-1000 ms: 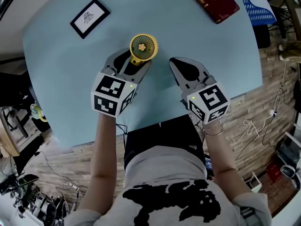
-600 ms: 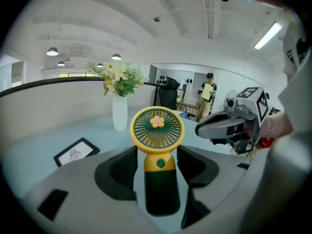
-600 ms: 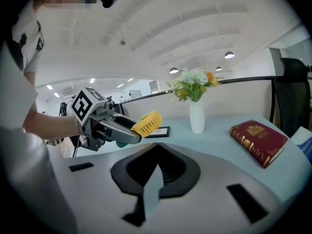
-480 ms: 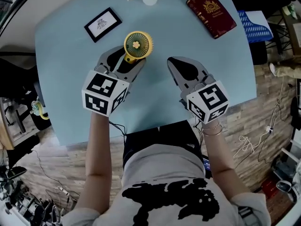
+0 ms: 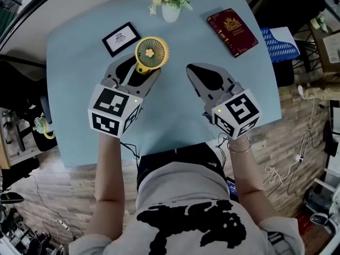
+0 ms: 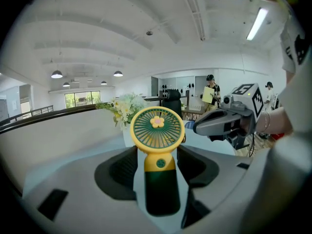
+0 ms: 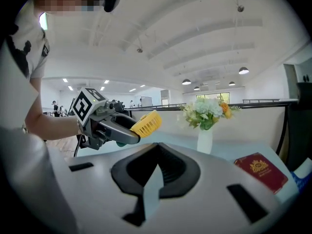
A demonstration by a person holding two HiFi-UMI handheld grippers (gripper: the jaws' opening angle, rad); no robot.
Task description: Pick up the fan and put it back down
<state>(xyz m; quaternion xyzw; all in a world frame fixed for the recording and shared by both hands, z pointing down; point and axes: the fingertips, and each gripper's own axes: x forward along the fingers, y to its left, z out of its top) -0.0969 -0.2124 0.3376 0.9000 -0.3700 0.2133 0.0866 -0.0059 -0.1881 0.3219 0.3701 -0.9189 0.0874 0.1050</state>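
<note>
A small yellow fan (image 5: 152,52) with a flower at its hub and a dark green handle is held upright above the light blue table (image 5: 175,121). My left gripper (image 5: 137,70) is shut on that handle; in the left gripper view the fan (image 6: 157,130) stands between the jaws, its head above them. My right gripper (image 5: 190,69) hovers to the right of the fan, jaw tips together with nothing between them. The right gripper view shows the fan's yellow head (image 7: 146,123) sticking out past the left gripper (image 7: 127,132).
A white vase of flowers (image 5: 171,4) stands at the table's far edge. A black-framed picture (image 5: 121,37) lies left of it and a red booklet (image 5: 232,31) to the right. A blue striped item (image 5: 281,41) lies beyond the table's right edge.
Both grippers have risen above the table, and the left one carries the fan up with it. The right gripper's jaws stay together.
</note>
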